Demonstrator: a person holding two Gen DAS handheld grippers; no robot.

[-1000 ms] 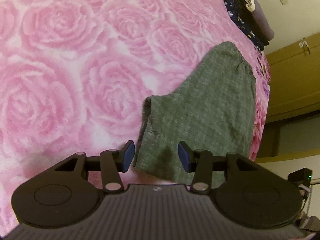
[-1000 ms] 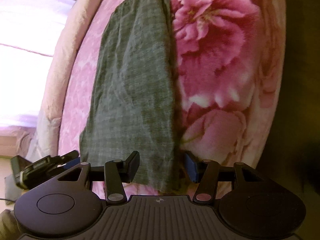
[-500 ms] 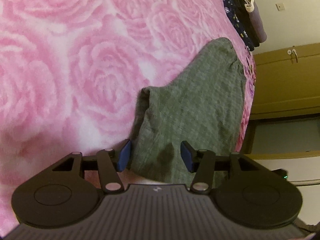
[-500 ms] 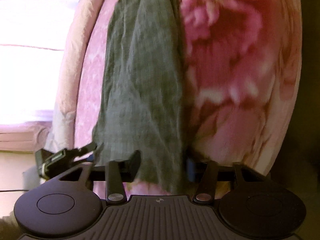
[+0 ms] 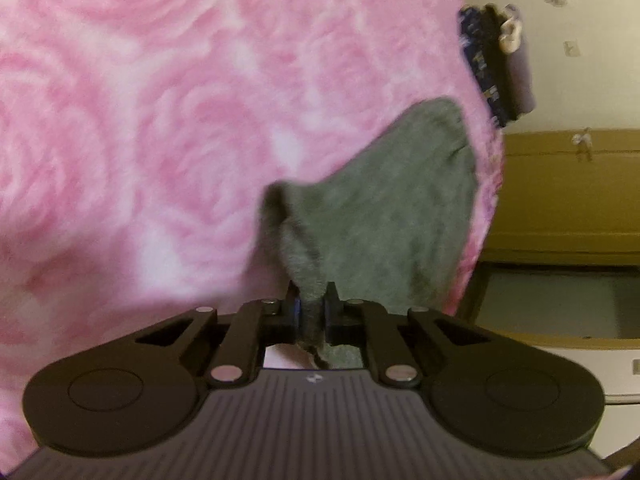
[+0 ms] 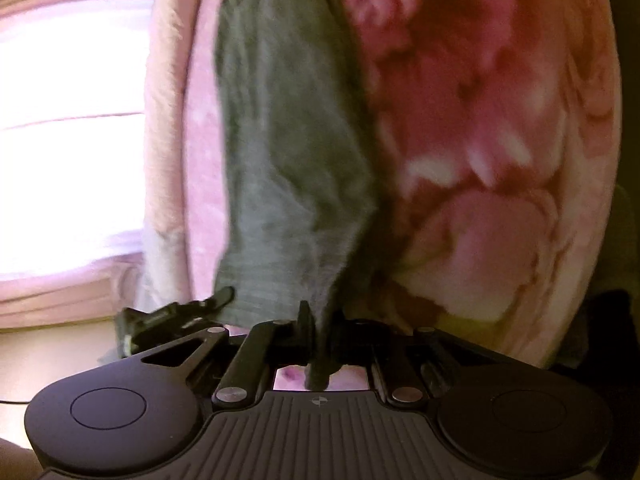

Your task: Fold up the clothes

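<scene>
A grey checked garment (image 5: 392,208) lies folded lengthwise on a pink rose-patterned blanket (image 5: 160,120). My left gripper (image 5: 311,300) is shut on the garment's near edge, which bunches up between the jaws. In the right wrist view the same garment (image 6: 288,140) runs away from me. My right gripper (image 6: 320,320) is shut on the garment's other near corner. The left gripper (image 6: 176,316) shows at the left of that view, at the cloth's near left corner.
A stack of folded dark clothes (image 5: 496,64) sits at the blanket's far right edge. A yellow-brown cabinet (image 5: 568,192) stands beyond the bed. In the right wrist view a bright window (image 6: 68,140) is at the left, and the blanket's edge (image 6: 592,200) drops off at the right.
Both grippers were open over the garment's near edge; both have now closed on the cloth, and the fabric has bunched up at the jaws.
</scene>
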